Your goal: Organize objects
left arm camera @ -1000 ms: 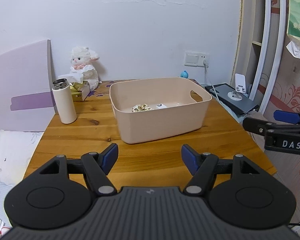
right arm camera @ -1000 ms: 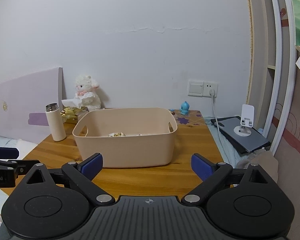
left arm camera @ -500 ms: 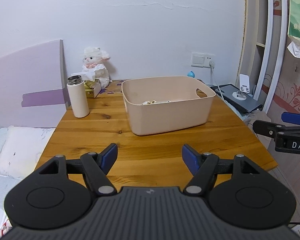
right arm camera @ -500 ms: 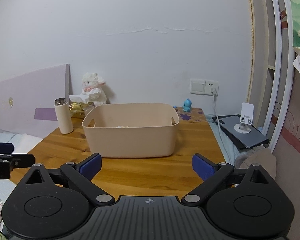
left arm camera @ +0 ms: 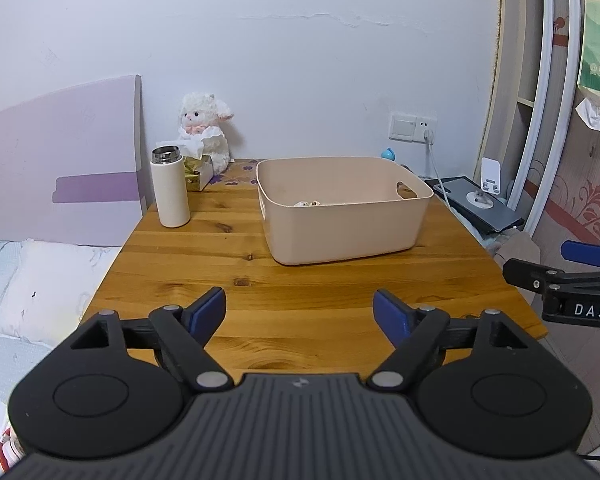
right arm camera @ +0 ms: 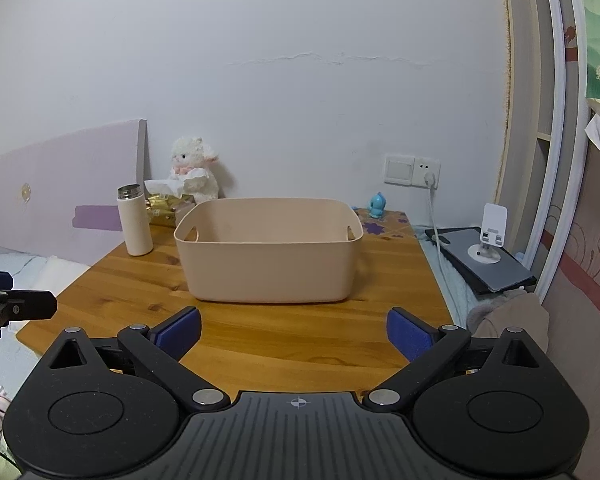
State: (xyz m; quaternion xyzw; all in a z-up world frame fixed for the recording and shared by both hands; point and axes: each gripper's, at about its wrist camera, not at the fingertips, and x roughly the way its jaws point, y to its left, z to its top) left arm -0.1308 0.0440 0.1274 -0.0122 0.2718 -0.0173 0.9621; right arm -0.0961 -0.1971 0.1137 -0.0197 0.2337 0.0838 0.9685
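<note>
A beige plastic bin (left arm camera: 342,216) (right arm camera: 268,252) stands on the wooden table (left arm camera: 292,280) (right arm camera: 300,336), with a few small items (left arm camera: 307,203) on its floor. My left gripper (left arm camera: 299,312) hovers open over the table's near edge, nothing between its blue pads. My right gripper (right arm camera: 294,334) is open too, back from the table's front edge, well short of the bin. In the left wrist view the right gripper's fingers (left arm camera: 548,276) jut in from the right edge. A white bottle (left arm camera: 170,188) (right arm camera: 135,221) stands upright at the table's left.
A white plush lamb (left arm camera: 204,132) (right arm camera: 192,168) and a tissue box (left arm camera: 198,168) sit at the back left. A small blue figure (right arm camera: 378,205) stands by the wall socket (right arm camera: 412,170). A dark tablet with a phone stand (right arm camera: 490,252) lies right of the table; a bed (left arm camera: 40,280) lies left.
Both grippers have pulled back from the bin and table, so the bin looks smaller and farther away. Both stay open and hold nothing.
</note>
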